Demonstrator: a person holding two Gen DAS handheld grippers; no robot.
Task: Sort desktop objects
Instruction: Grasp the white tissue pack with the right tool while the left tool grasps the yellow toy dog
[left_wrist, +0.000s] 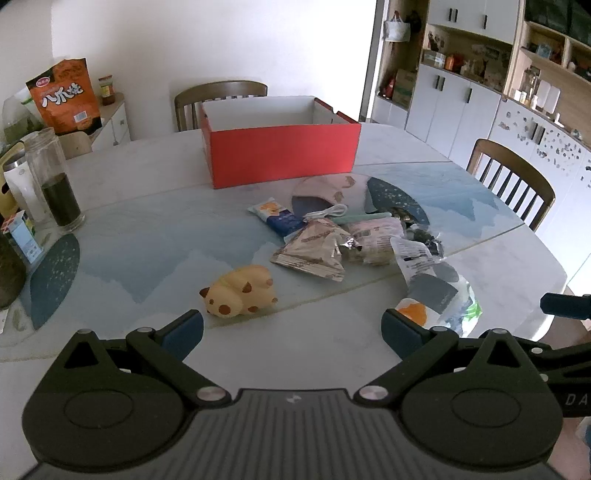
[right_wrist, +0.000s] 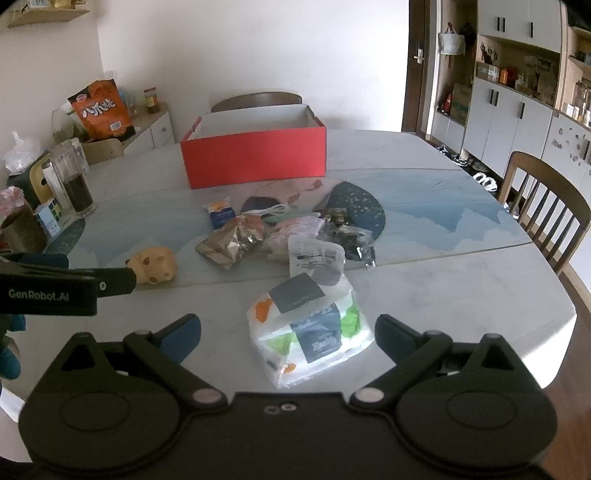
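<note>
Ahead of the left gripper (left_wrist: 291, 330), spread wide and holding nothing, a yellow spotted animal toy (left_wrist: 240, 291) lies on the bench (left_wrist: 147, 166), near a snack-packet pile (left_wrist: 332, 240) before the red box (left_wrist: 282, 155).

Between the right gripper's (right_wrist: 288, 334) wide-spread fingers lies a wrapped tissue pack (right_wrist: 310, 332); nothing is gripped.

Left gripper (left_wrist: 291, 332) held wide open over a cluttered table (left_wrist: 147, 221).

Its blue-tipped fingers (left_wrist: 184, 328) stand well apart with nothing between them. Just beyond the left finger lies a yellow spotted squishy toy (left_wrist: 240, 291). Farther right sits a heap of snack packets (left_wrist: 314, 251), with a white charging cable (left_wrist: 330, 212) on top at its far side and a white plastic-wrapped pack (left_wrist: 436, 295) near the right finger. A red open box (left_wrist: 280, 151) stands at the far side. A glass jar (left_wrist: 55, 181) stands far left.
</note>
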